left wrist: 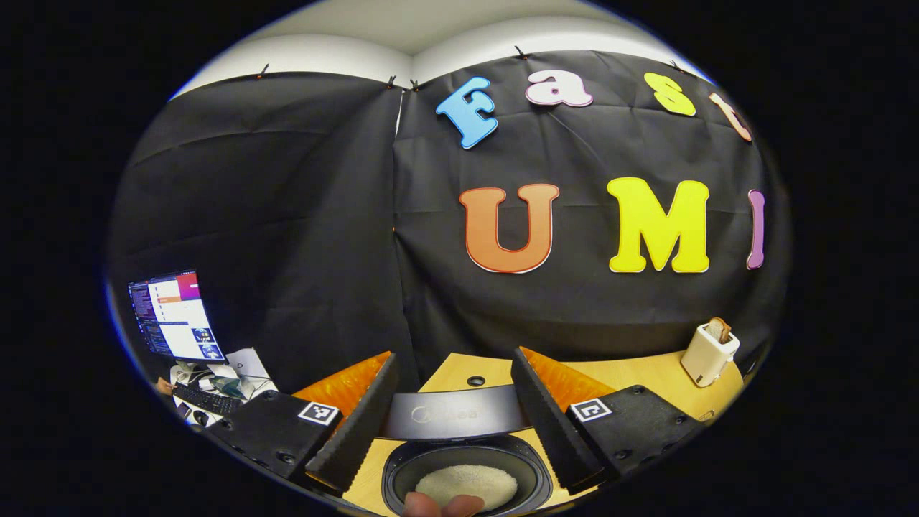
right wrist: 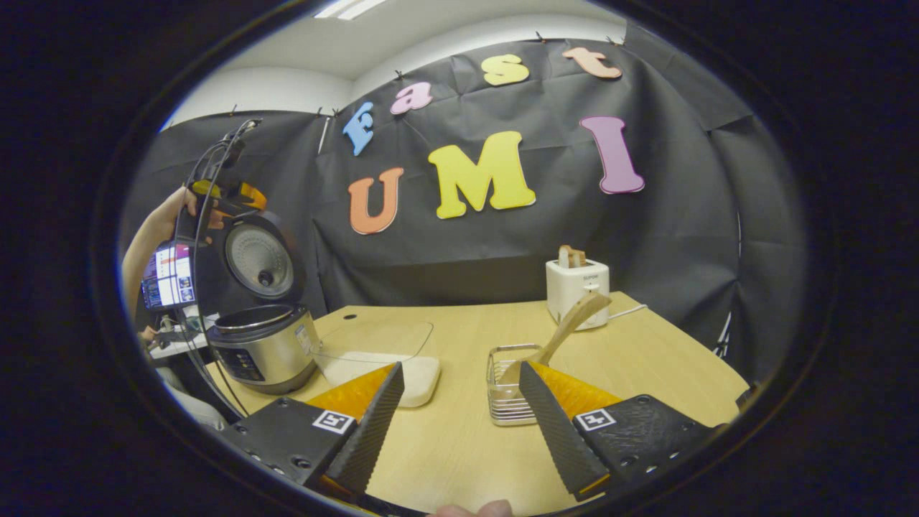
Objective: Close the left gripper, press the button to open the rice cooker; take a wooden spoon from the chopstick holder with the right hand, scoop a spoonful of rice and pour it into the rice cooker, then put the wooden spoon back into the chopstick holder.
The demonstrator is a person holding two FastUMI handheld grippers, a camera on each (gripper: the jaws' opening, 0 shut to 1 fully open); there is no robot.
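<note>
- The right gripper (right wrist: 459,424) hangs low over the tabletop (right wrist: 459,445), jaws spread wide and empty.
- Just ahead stands the clear chopstick holder (right wrist: 511,388) with the wooden spoon (right wrist: 567,327) leaning up to the right.
- A rice container (right wrist: 384,359) sits to its left.
- Farther left is the rice cooker (right wrist: 262,345), lid up.
- The left gripper (left wrist: 456,424), jaws apart and empty, hovers over the cooker's pot (left wrist: 467,477), rice already inside.
- The spoon looks due for return or retrieval, I can't tell which; close on its handle squarely, midway up.
</note>
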